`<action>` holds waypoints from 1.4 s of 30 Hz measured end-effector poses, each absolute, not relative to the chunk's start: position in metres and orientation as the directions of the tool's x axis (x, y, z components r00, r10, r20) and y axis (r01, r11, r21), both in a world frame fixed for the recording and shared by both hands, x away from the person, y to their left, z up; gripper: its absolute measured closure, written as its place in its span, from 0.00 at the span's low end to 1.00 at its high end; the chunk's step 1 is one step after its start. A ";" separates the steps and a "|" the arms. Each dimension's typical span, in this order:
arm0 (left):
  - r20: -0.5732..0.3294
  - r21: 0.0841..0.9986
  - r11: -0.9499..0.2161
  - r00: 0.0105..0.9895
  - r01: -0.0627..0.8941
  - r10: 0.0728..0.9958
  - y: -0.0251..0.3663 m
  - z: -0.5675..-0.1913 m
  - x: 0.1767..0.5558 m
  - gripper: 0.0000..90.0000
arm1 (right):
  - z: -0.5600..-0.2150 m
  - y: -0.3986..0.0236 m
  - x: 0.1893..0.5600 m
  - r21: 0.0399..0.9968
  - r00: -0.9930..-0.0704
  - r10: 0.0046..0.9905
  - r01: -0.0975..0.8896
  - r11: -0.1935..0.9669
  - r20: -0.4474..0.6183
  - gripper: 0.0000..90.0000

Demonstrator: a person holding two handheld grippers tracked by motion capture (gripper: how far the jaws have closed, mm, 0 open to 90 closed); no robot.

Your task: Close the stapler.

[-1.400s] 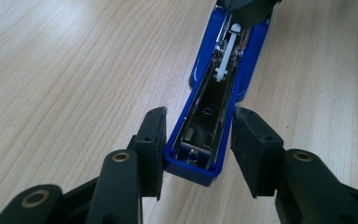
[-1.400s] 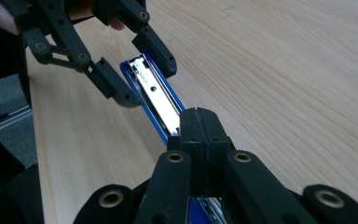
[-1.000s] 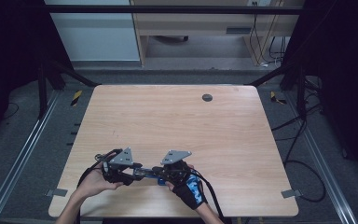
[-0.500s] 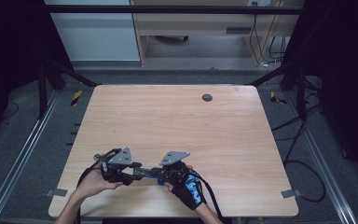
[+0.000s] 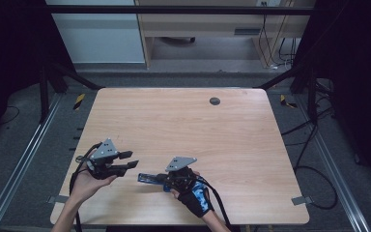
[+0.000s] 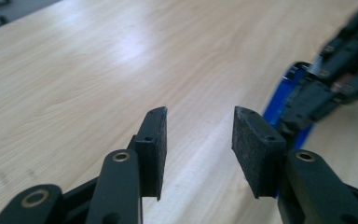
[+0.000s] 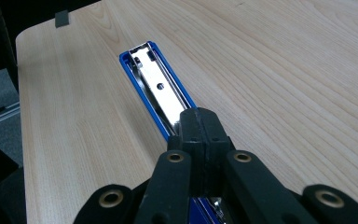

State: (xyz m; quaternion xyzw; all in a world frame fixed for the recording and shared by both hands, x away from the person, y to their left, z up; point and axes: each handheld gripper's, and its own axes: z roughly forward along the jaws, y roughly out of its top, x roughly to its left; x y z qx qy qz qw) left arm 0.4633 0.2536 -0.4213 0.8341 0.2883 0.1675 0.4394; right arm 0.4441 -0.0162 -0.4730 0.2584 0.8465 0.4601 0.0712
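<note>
A blue stapler (image 5: 147, 178) with a shiny metal channel lies low near the table's front edge, pointing left. It stretches away from my right gripper (image 7: 200, 122), whose jaws are pressed together on its near part (image 7: 161, 91). In the high view the right gripper (image 5: 168, 181) is held by a gloved hand. My left gripper (image 5: 129, 161) hovers to the left of the stapler, open and empty. In the left gripper view its pads (image 6: 153, 140) stand wide apart, and the stapler's blue end (image 6: 284, 91) is at the right, beyond them.
The wooden table (image 5: 183, 130) has a small dark round grommet (image 5: 214, 101) near its far edge. Black cables trail from both grippers over the front edge. Metal rails run on the floor on both sides.
My left gripper has drawn back to the left, away from the stapler, and now stands open. The right gripper and the stapler have barely moved.
</note>
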 end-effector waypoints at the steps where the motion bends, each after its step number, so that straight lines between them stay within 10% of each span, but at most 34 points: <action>1: 0.025 0.834 -0.436 0.765 0.340 0.644 0.255 -0.422 0.464 0.62 | -0.473 -0.016 0.444 0.816 -0.857 0.503 0.371 0.444 0.116 1.00; 42: 0.019 0.853 -0.349 0.645 0.389 0.764 0.252 -0.447 0.460 0.81 | -0.461 -0.041 0.439 0.836 -0.842 0.522 0.378 0.397 0.133 1.00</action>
